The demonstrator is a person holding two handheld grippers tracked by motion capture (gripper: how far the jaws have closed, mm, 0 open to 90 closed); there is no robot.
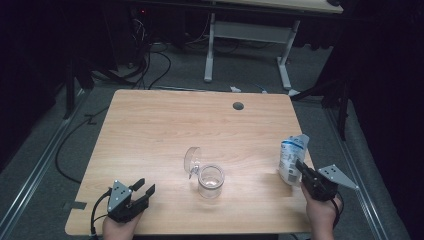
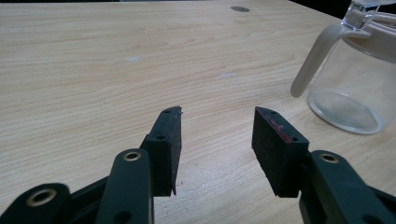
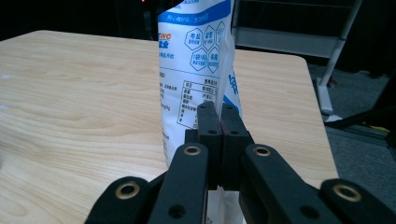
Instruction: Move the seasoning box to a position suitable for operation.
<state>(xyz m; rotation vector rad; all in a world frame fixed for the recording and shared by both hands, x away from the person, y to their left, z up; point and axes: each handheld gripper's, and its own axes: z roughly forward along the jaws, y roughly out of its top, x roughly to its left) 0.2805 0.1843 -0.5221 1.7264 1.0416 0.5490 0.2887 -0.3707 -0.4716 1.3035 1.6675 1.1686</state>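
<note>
A clear glass jar [image 1: 211, 181] stands in the near middle of the wooden table [image 1: 160, 120], its hinged lid [image 1: 191, 159] swung open and standing to its left. In the left gripper view the jar [image 2: 350, 88] is ahead at the right. My left gripper [image 1: 147, 185] rests at the near left corner, its jaws open [image 2: 218, 116] with bare wood between them. A white and blue printed bag [image 1: 291, 155] stands upright by the right edge. My right gripper [image 1: 299, 164] is shut on the bag's side [image 3: 196, 56]; its pads [image 3: 208, 121] press together with bag film showing above and below them.
A round cable hole [image 1: 238, 106] sits at the far middle of the table. Beyond it stands another desk on white legs [image 1: 210, 50], with cables on the grey floor. The bag is close to the table's right edge [image 1: 306, 150].
</note>
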